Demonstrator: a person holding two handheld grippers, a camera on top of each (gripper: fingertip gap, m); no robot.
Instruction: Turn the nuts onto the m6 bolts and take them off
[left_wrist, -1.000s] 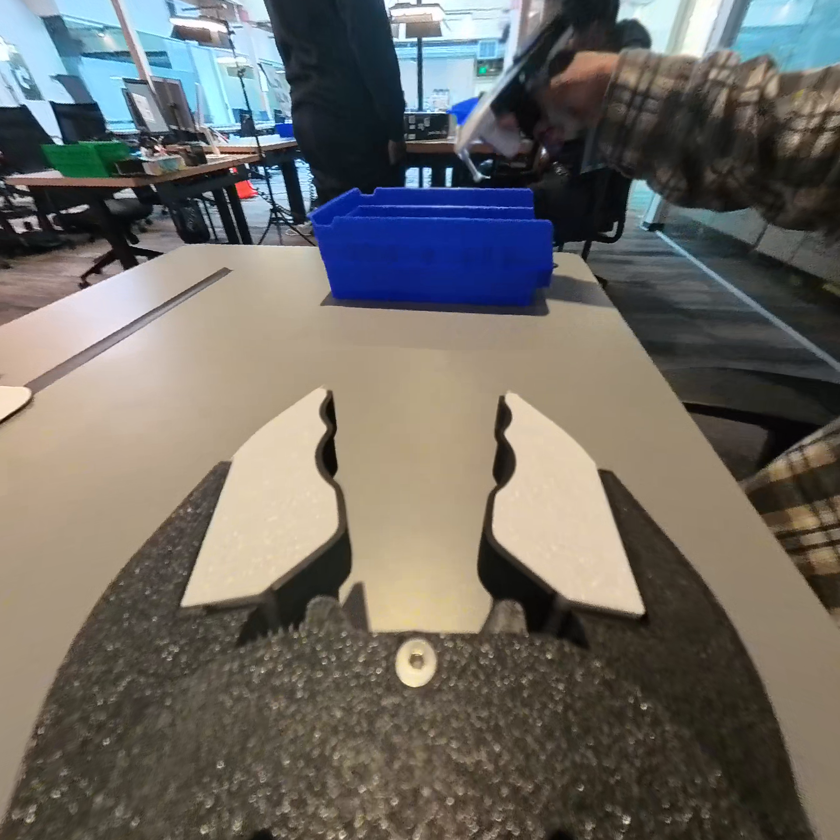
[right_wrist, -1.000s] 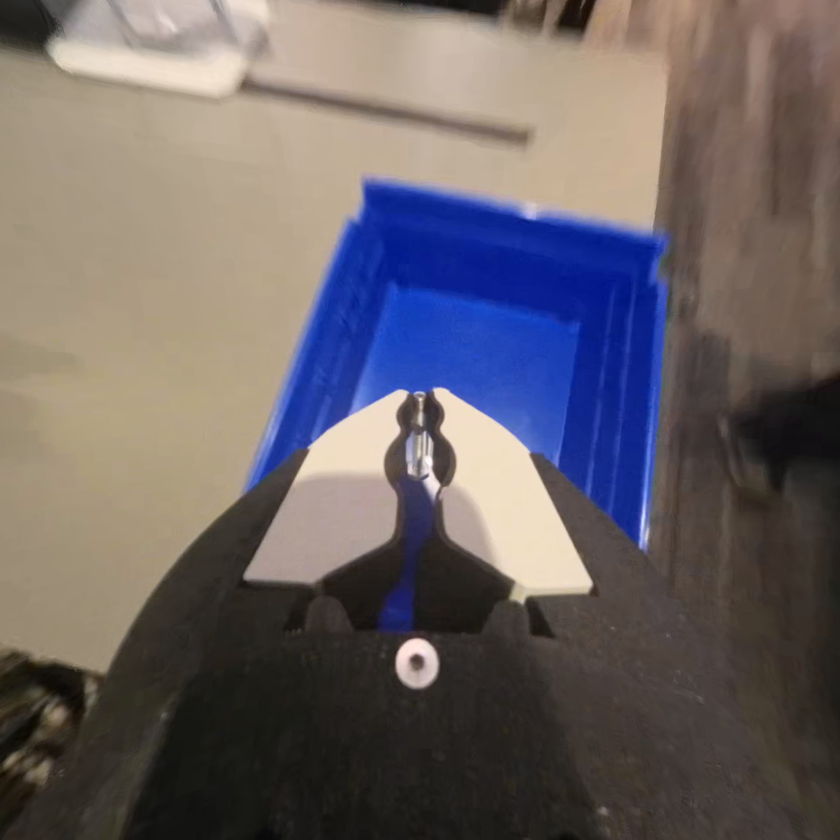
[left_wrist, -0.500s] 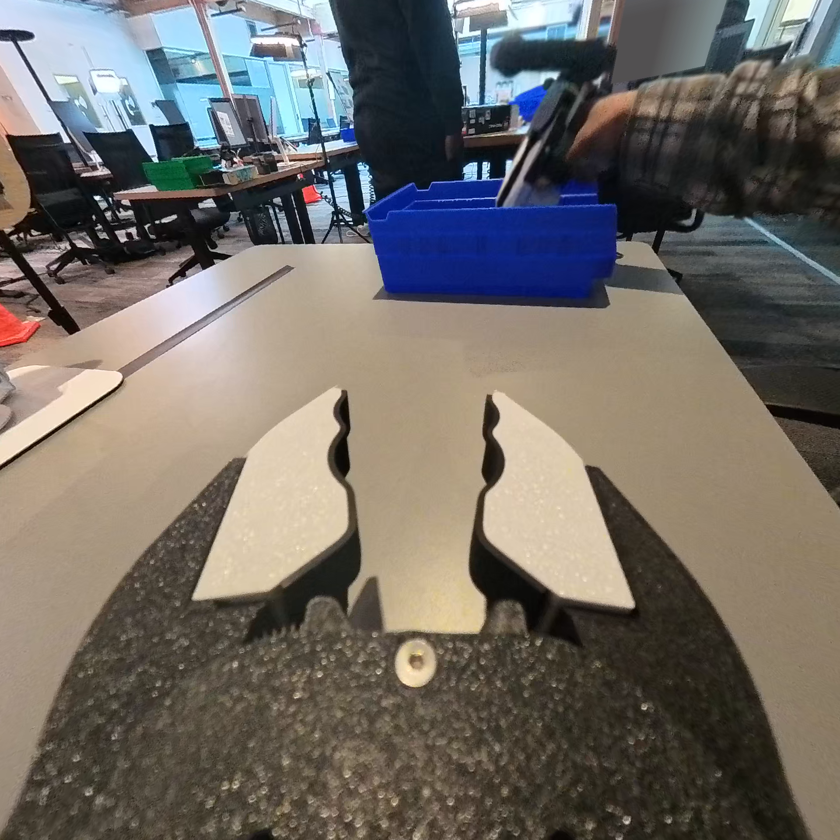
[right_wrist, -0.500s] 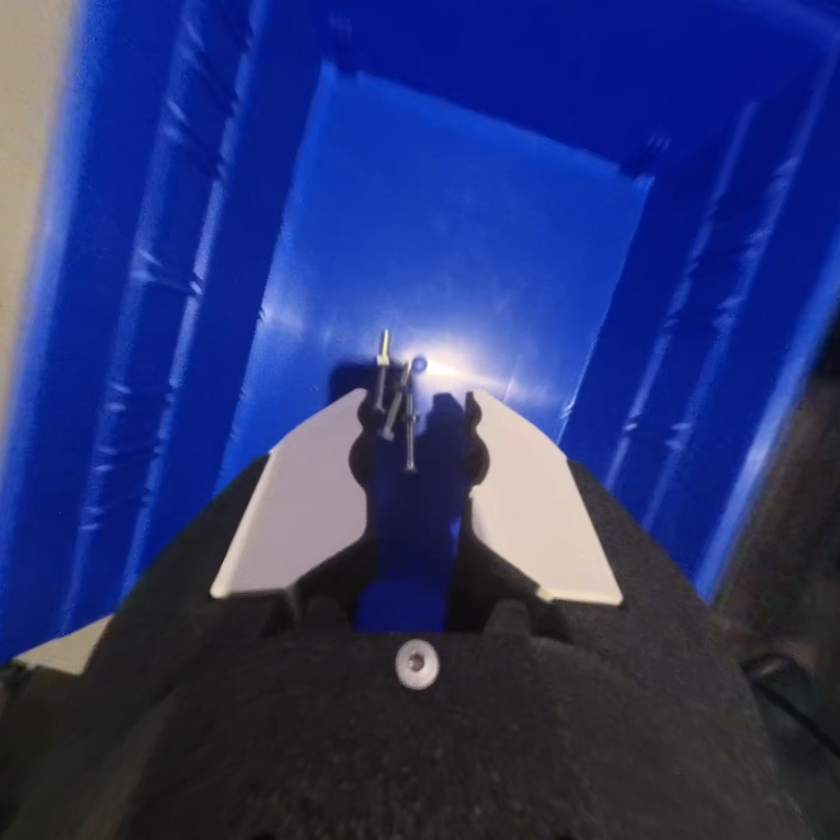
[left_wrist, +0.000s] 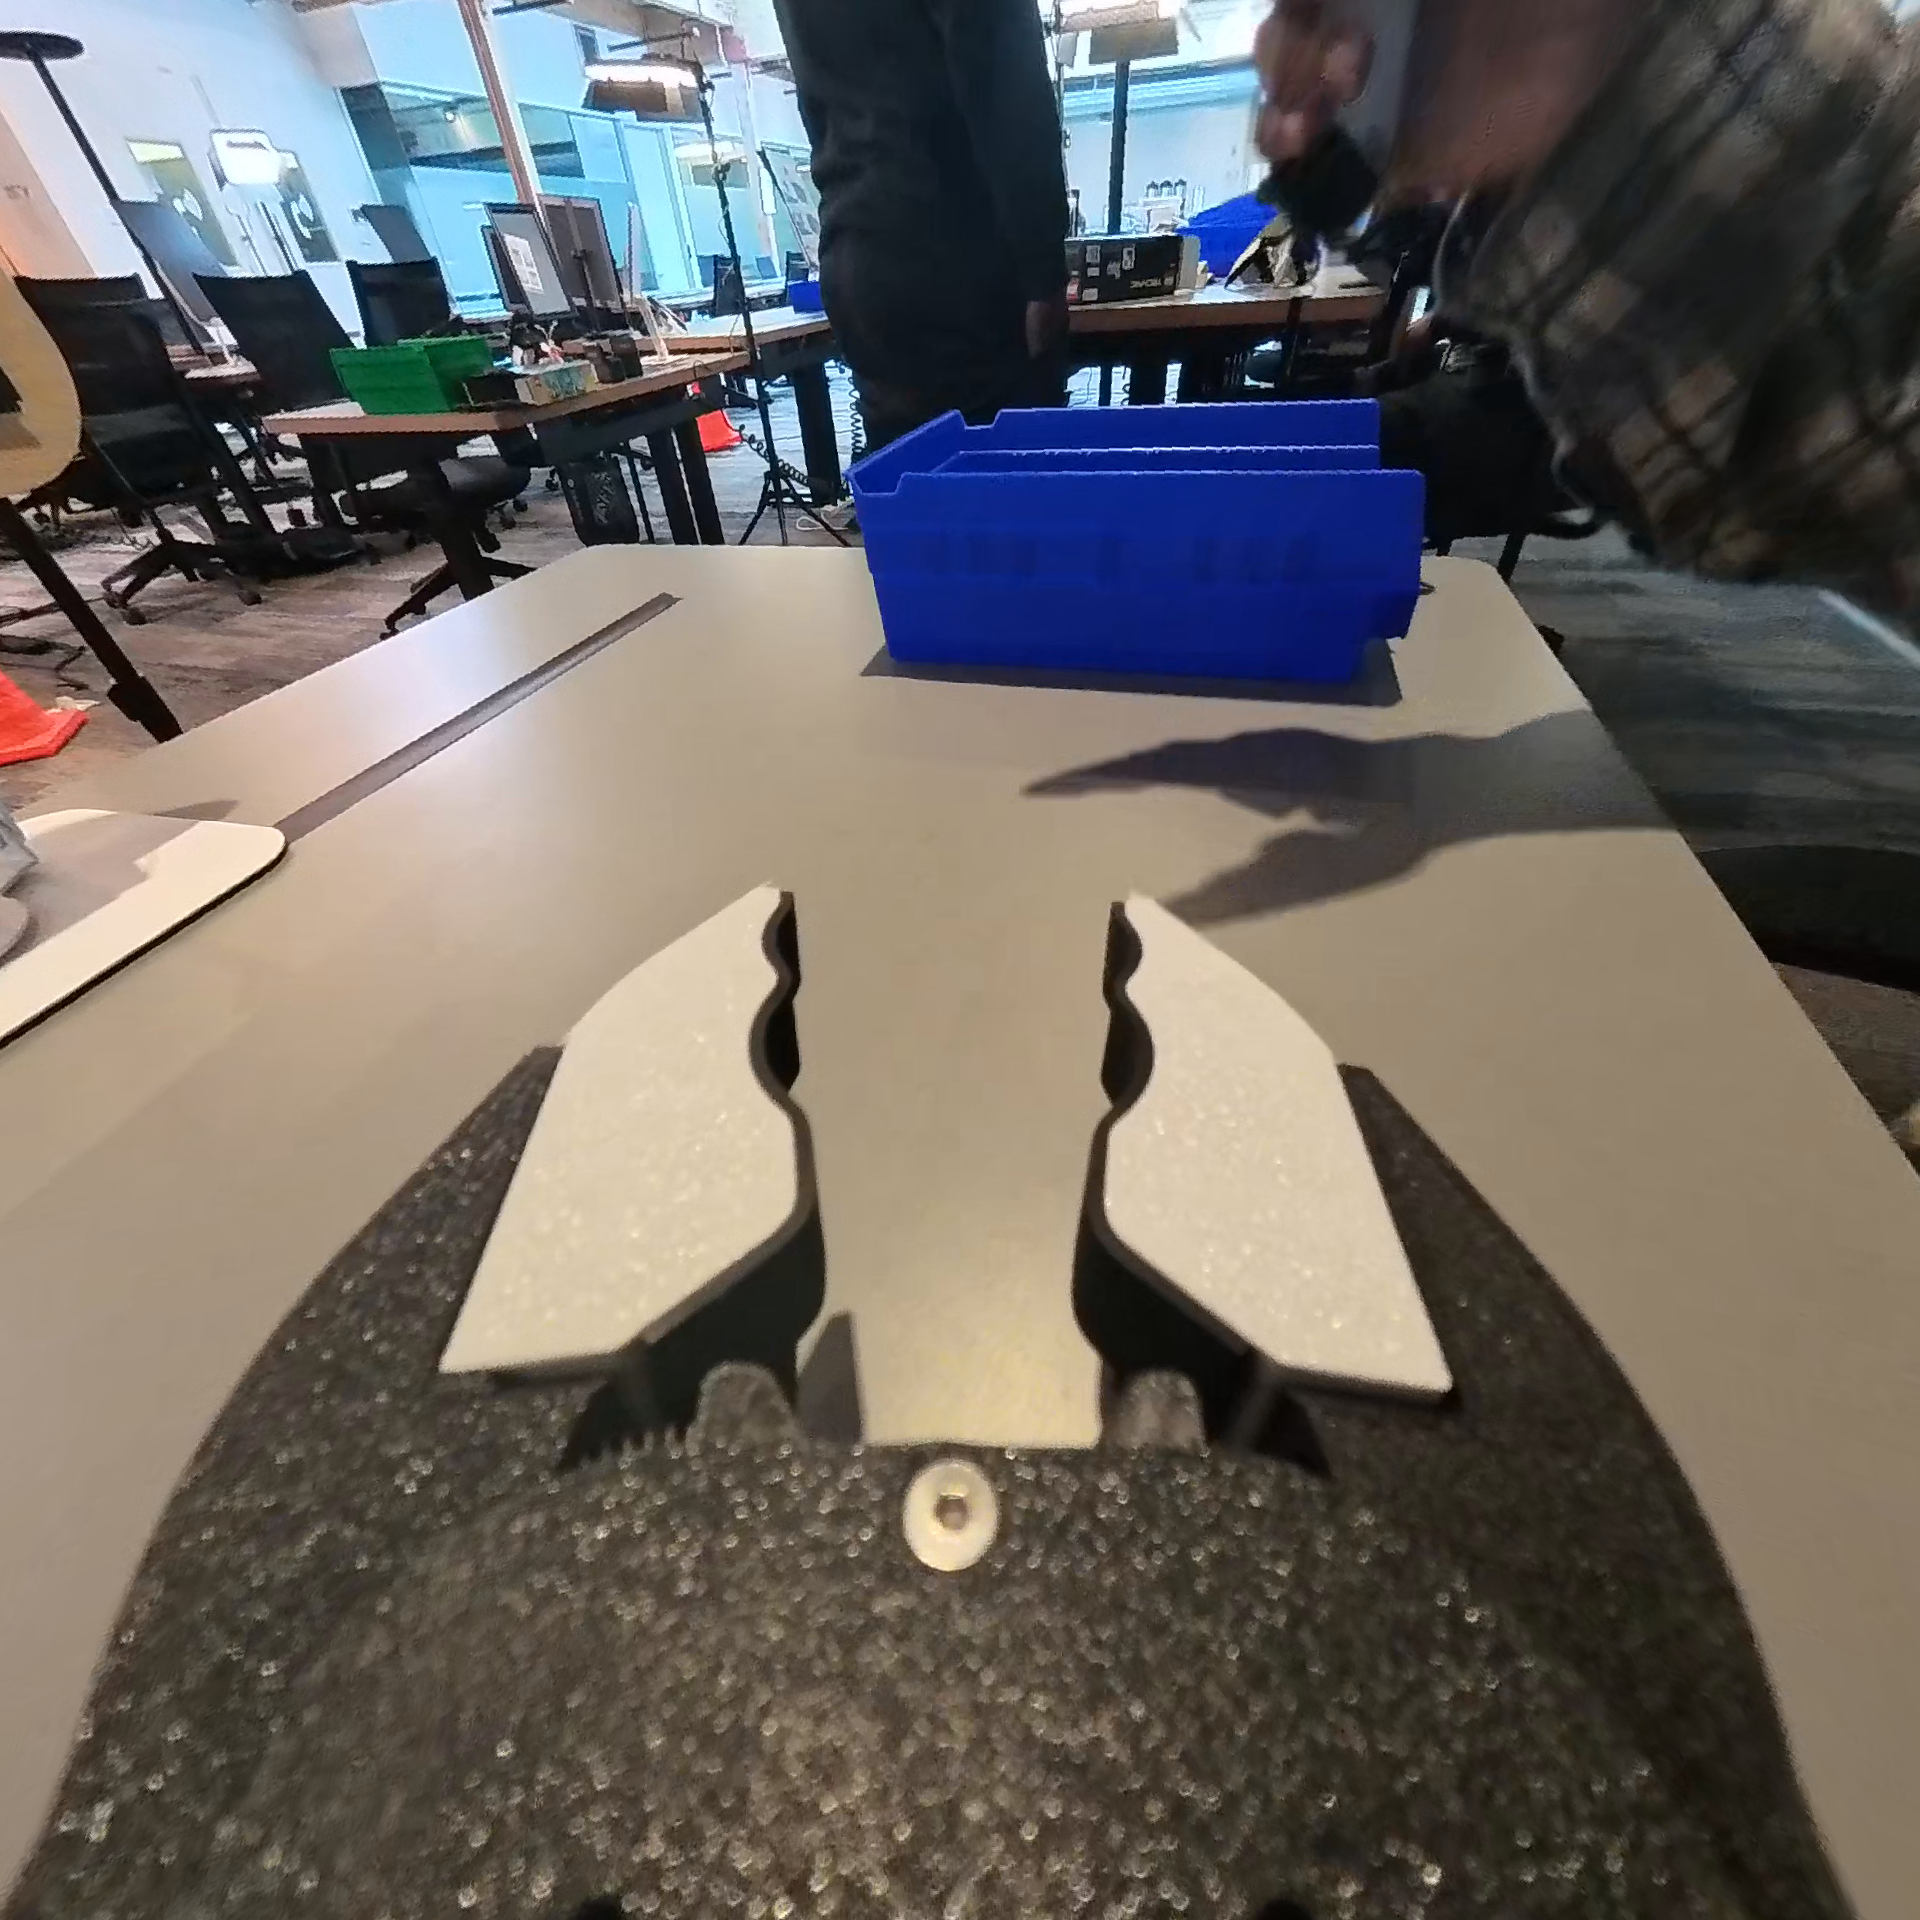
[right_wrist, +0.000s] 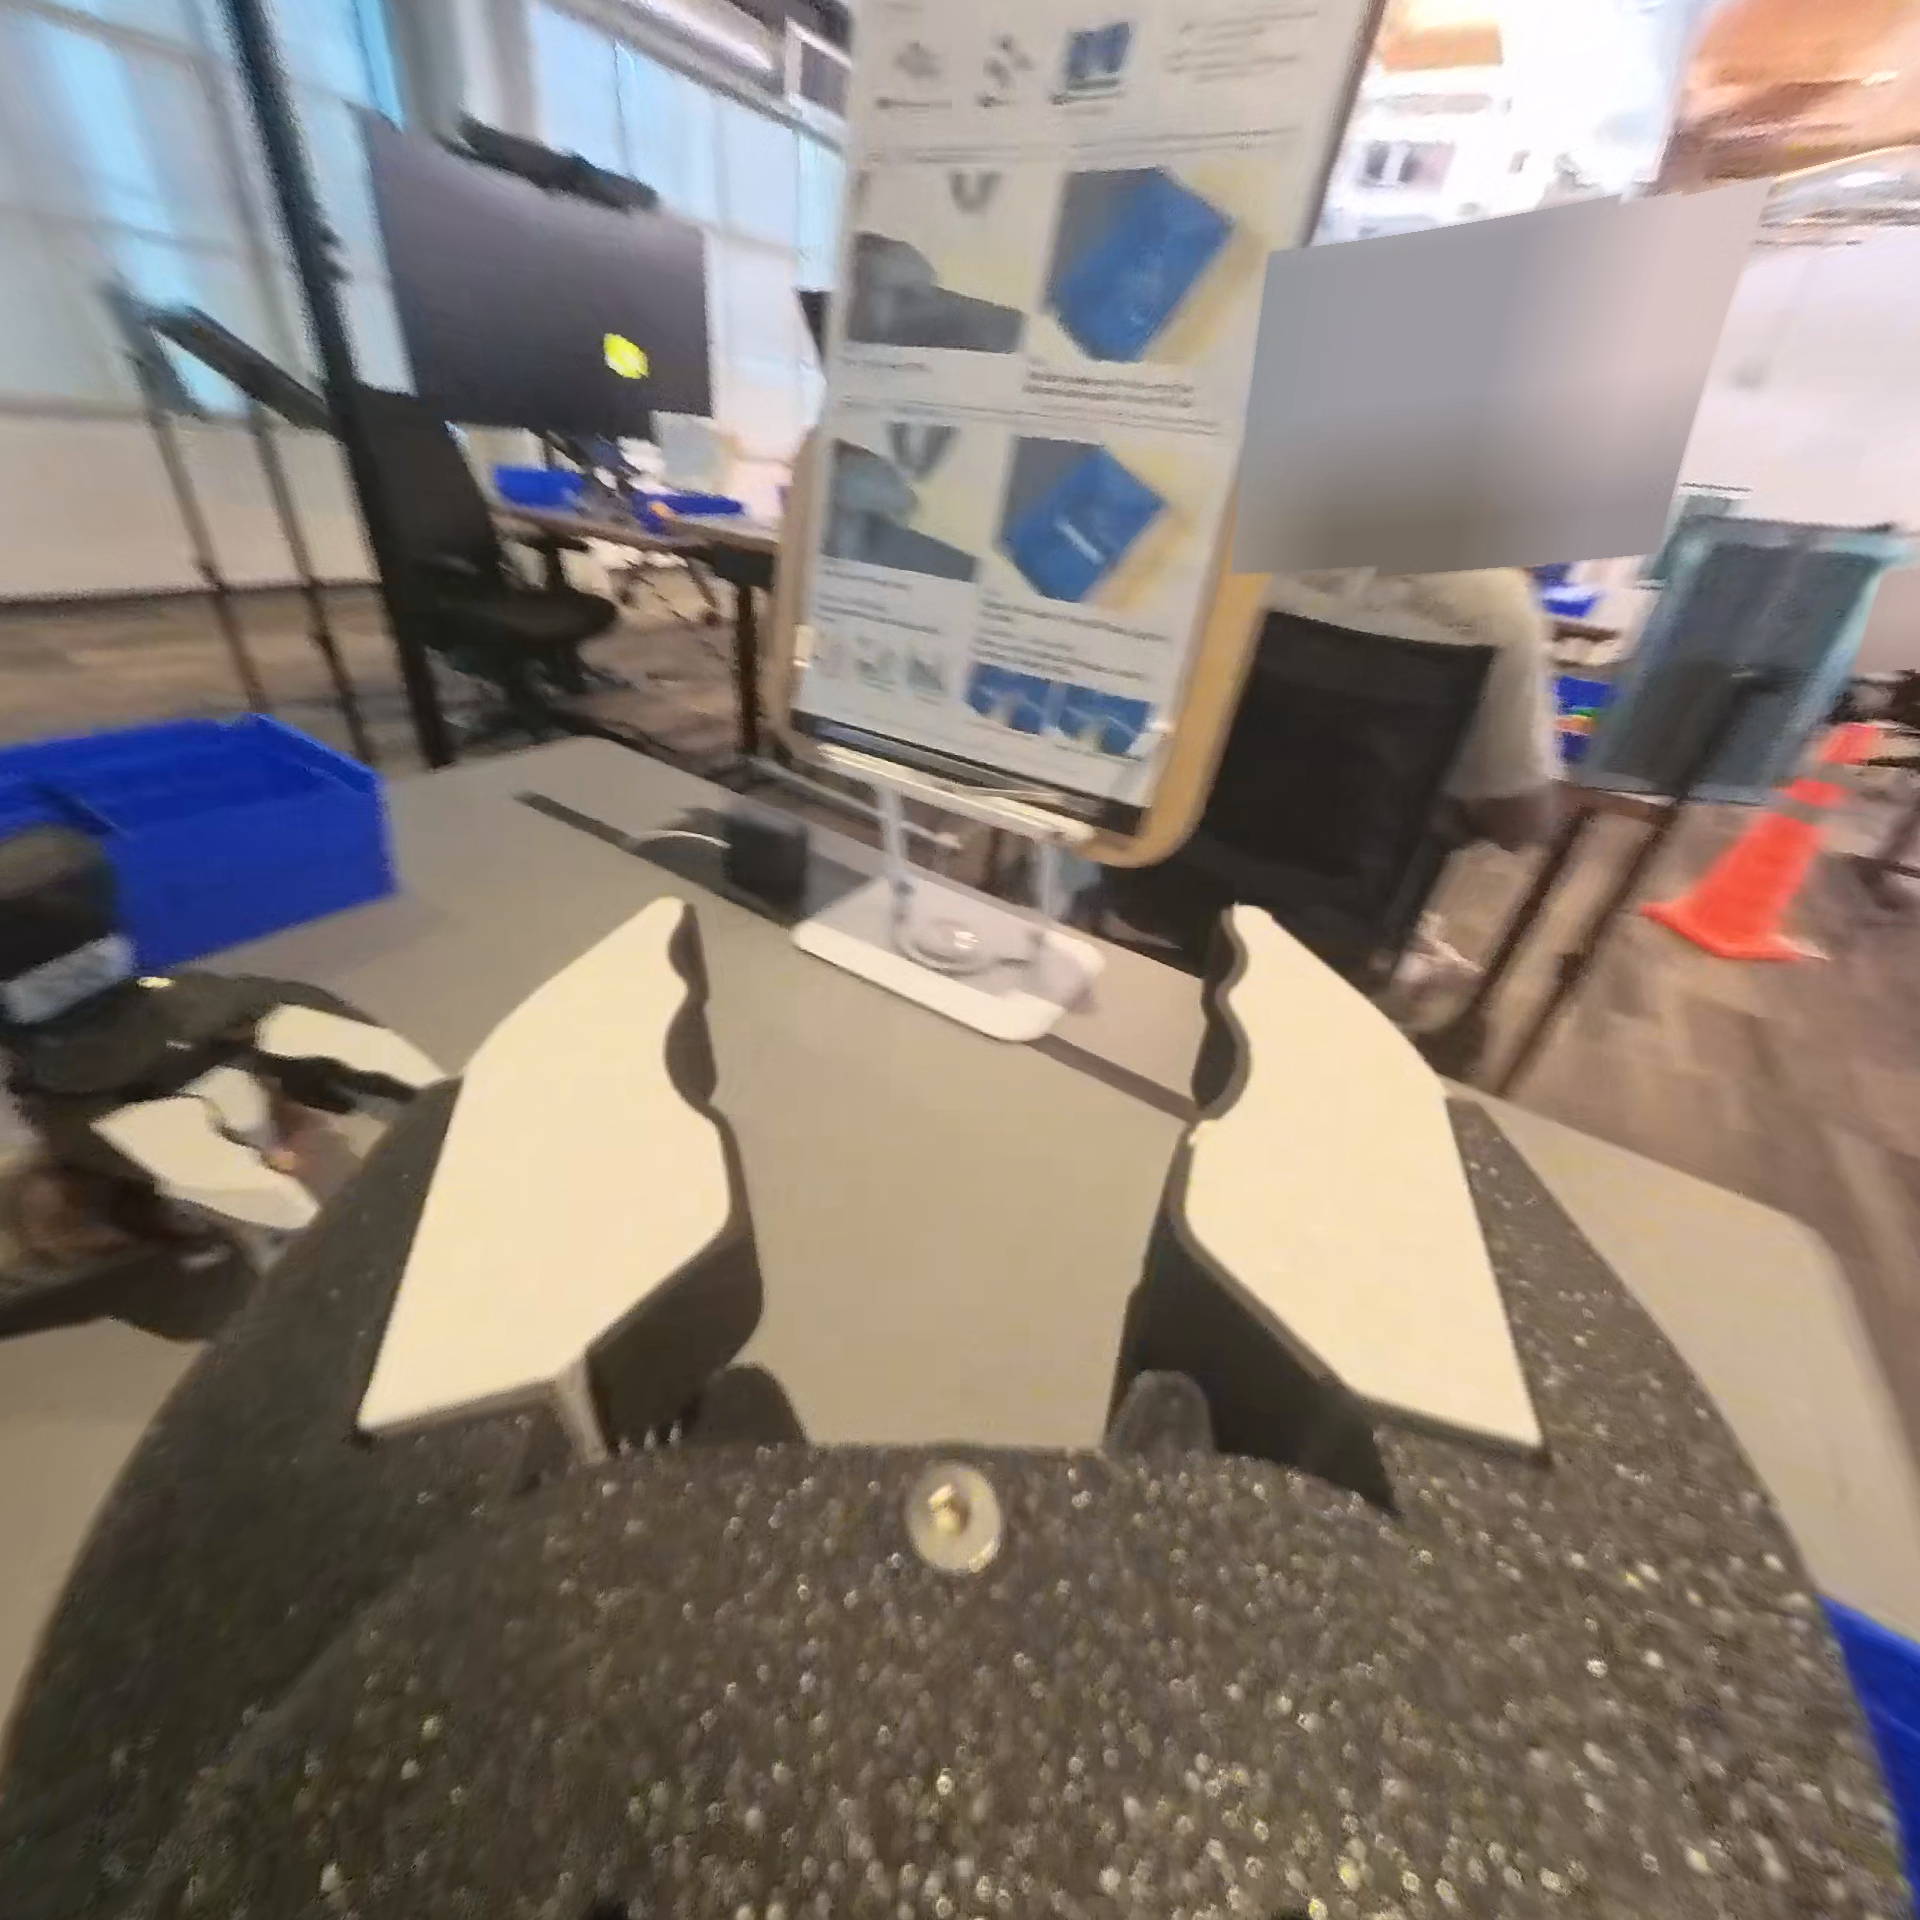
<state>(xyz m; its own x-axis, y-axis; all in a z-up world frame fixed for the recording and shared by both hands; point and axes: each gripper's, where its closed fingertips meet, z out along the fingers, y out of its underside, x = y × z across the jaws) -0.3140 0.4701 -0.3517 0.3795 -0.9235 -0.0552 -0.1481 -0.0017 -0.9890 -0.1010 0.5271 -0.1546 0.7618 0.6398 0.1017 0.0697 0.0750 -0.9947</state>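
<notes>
Bolts unseen; left claw and right claw gape (empty).

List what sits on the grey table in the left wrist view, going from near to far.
Left hand-held gripper, open with nothing between its fingers → shadow of the other arm → blue bin at the table's far edge.

tabletop: smooth matt grey, kinda laminate-looking
bin: blue plastic, slight sheen
tool fingers: grainy matt white
sleeve: plaid cloth
</notes>
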